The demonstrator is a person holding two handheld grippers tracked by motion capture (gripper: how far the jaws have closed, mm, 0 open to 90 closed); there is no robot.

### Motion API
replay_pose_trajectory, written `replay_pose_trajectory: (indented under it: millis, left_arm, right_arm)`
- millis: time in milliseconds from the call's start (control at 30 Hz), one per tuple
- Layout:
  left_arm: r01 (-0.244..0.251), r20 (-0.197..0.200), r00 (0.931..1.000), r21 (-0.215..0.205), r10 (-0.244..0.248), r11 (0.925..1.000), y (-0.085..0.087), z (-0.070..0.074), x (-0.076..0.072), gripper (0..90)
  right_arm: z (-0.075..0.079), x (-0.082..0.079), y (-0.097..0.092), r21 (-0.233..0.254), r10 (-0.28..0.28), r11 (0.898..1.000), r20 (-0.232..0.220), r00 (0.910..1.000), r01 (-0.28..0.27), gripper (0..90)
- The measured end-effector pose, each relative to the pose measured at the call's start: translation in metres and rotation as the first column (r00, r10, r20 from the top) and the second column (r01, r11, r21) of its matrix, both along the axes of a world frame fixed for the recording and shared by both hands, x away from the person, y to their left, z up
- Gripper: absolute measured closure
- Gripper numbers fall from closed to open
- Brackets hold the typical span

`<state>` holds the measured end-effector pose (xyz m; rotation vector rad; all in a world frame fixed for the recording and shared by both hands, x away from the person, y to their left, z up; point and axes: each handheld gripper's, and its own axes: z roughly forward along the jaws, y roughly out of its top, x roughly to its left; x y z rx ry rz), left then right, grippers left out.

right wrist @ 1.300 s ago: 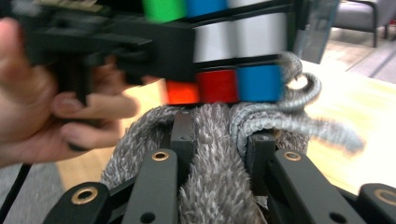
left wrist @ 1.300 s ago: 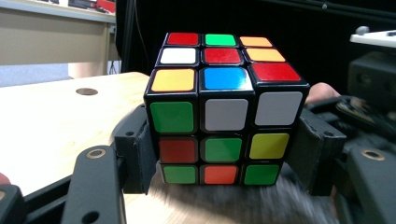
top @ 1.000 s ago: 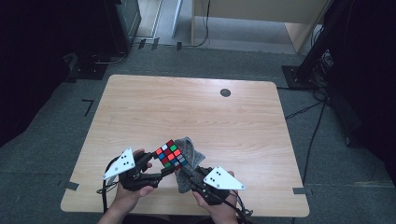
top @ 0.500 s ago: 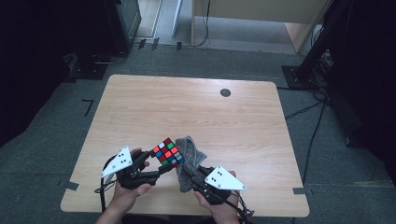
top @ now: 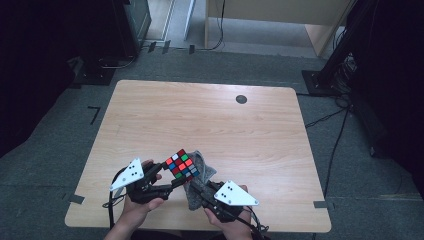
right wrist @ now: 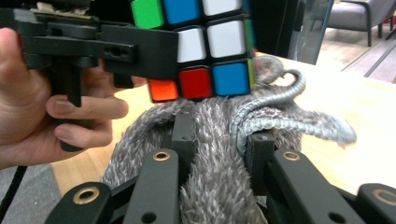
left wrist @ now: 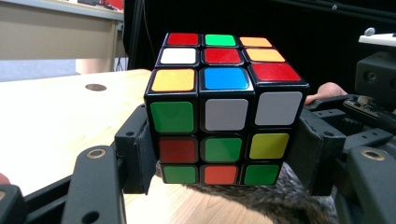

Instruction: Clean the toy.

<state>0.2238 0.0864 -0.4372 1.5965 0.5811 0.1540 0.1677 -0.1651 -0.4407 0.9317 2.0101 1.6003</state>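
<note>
Wiping step, I judge: my left gripper [top: 167, 176] clamps the cube [left wrist: 225, 112], my right gripper [right wrist: 219, 140] pinches the cloth [right wrist: 215, 186] beneath; next, rub its underside gently

A wooden table [top: 200, 120] seen from above, on grey carpet in a dim room. Near its 6 o'clock edge, a person's two hands come in from below, each holding a black gripper topped with a grey three-cornered plate. The left gripper [top: 167, 176] clasps a scrambled puzzle cube [top: 182, 164], tilted, with red, green, blue and white squares showing. Touching the cube at its 4 o'clock lies a grey fuzzy cloth [top: 201, 176], clamped by the right gripper [top: 197, 189]. A small dark disc [top: 241, 99] sits toward the table's 1 o'clock.
</note>
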Motion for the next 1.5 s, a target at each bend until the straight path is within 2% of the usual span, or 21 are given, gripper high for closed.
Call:
replay_pose_trajectory:
  millis: [67, 167, 233, 300, 433, 467, 633, 700, 733, 833, 900, 967, 1033, 1100, 1167, 1233, 1267, 1300, 1400, 1500]
  left_arm:
    - [0.004, -0.004, 1.0, 0.002, -0.004, 1.0, -0.003, -0.002, 0.0, 34.4]
    - [0.002, -0.002, 1.0, 0.029, -0.002, 0.9996, -0.004, -0.003, 0.0, 34.4]
    - [0.0, -0.002, 1.0, 0.031, 0.0, 0.9995, -0.003, -0.003, 0.001, 34.4]
    - [-0.006, -0.002, 1.0, 0.026, 0.006, 0.9996, 0.0, -0.003, 0.002, 34.4]
    - [-0.011, -0.006, 0.9999, 0.014, 0.011, 0.9998, 0.0, -0.002, 0.002, 34.5]
    - [-0.007, -0.006, 1.0, 0.019, 0.007, 0.9998, -0.001, -0.002, 0.001, 34.4]
    - [-0.005, 0.001, 1.0, 0.033, 0.005, 0.9994, -0.003, -0.003, 0.001, 34.4]
    - [-0.016, 0.011, 0.9998, 0.041, 0.015, 0.9991, -0.001, -0.002, 0.002, 34.4]
    - [-0.025, 0.012, 0.9996, 0.039, 0.024, 0.9989, 0.002, -0.002, 0.002, 34.4]
    - [-0.034, 0.003, 0.9994, 0.03, 0.034, 0.999, 0.004, -0.001, 0.003, 34.4]
    - [-0.032, 0.009, 0.9995, 0.043, 0.032, 0.9985, 0.001, -0.002, 0.002, 34.4]
    - [-0.042, 0.027, 0.9988, 0.083, 0.04, 0.9957, -0.005, -0.002, 0.0, 34.4]
    - [-0.04, 0.026, 0.999, 0.087, 0.038, 0.9954, -0.006, -0.003, 0.0, 34.4]
    - [-0.043, 0.021, 0.9989, 0.078, 0.041, 0.996, -0.003, -0.002, 0.001, 34.4]
    - [-0.056, 0.028, 0.9981, 0.076, 0.054, 0.9955, -0.001, 0.0, 0.001, 34.4]
    - [-0.063, 0.036, 0.9976, 0.088, 0.06, 0.9942, -0.001, 0.001, 0.0, 34.4]
    - [-0.06, 0.034, 0.9978, 0.091, 0.057, 0.9941, -0.002, 0.0, 0.0, 34.4]
    - [-0.058, 0.035, 0.9979, 0.095, 0.055, 0.9937, -0.003, -0.001, 0.0, 34.4]
    - [-0.051, 0.029, 0.9984, 0.106, 0.049, 0.993, -0.007, -0.003, 0.0, 34.4]
    - [-0.059, 0.034, 0.9979, 0.109, 0.056, 0.9923, -0.005, -0.003, 0.001, 34.4]
  right_arm:
    - [-0.003, -0.003, 0.008, -0.022, 0.012, 1.0, 0.005, 0.9999, -0.012, 72.4]
    - [-0.008, -0.009, 0.022, -0.073, 0.045, 0.996, 0.019, 0.9988, -0.043, 72.4]
    - [-0.009, -0.011, 0.026, -0.083, 0.058, 0.995, 0.019, 0.9981, -0.056, 72.4]
    - [-0.007, -0.008, 0.019, -0.073, 0.042, 0.997, 0.02, 0.9989, -0.04, 72.4]
    - [-0.003, -0.002, 0.002, -0.02, -0.044, 0.999, 0.013, 0.999, 0.044, 72.5]
    - [-0.003, -0.002, 0.003, -0.017, -0.043, 0.999, 0.011, 0.999, 0.044, 72.5]
    - [-0.008, -0.011, 0.025, -0.073, 0.029, 0.997, 0.015, 0.9995, -0.028, 72.3]
    - [-0.007, -0.013, 0.026, -0.079, 0.033, 0.996, 0.022, 0.9992, -0.031, 72.3]
    - [-0.006, -0.012, 0.023, -0.072, 0.03, 0.997, 0.022, 0.9993, -0.028, 72.2]
    - [-0.003, -0.005, 0.009, -0.023, -0.026, 0.999, 0.011, 0.9996, 0.026, 72.4]
    - [-0.005, -0.003, 0.008, 0.006, -0.028, 1.0, -0.017, 0.9995, 0.028, 72.4]
    - [-0.008, -0.005, 0.017, -0.012, -0.008, 1.0, -0.026, 0.9996, 0.008, 72.3]
    - [-0.011, -0.011, 0.027, -0.047, 0.04, 0.998, -0.02, 0.999, -0.04, 72.2]
    - [-0.01, -0.011, 0.027, -0.054, 0.052, 0.997, -0.008, 0.9986, -0.053, 72.2]
    - [-0.007, -0.007, 0.018, -0.029, 0.026, 0.999, -0.005, 0.9997, -0.026, 72.2]
    - [-0.006, -0.003, 0.008, -0.002, -0.027, 1.0, -0.014, 0.9995, 0.027, 72.4]
    - [-0.006, 0.0, 0.003, 0.025, -0.057, 0.998, -0.036, 0.9977, 0.058, 72.5]
    - [-0.007, 0.0, 0.002, 0.038, -0.065, 0.997, -0.051, 0.9966, 0.067, 72.5]
    - [-0.012, -0.006, 0.017, 0.002, -0.031, 1.0, -0.047, 0.9984, 0.031, 72.3]
    - [-0.013, -0.013, 0.029, -0.046, 0.027, 0.999, -0.011, 0.9996, -0.027, 72.1]
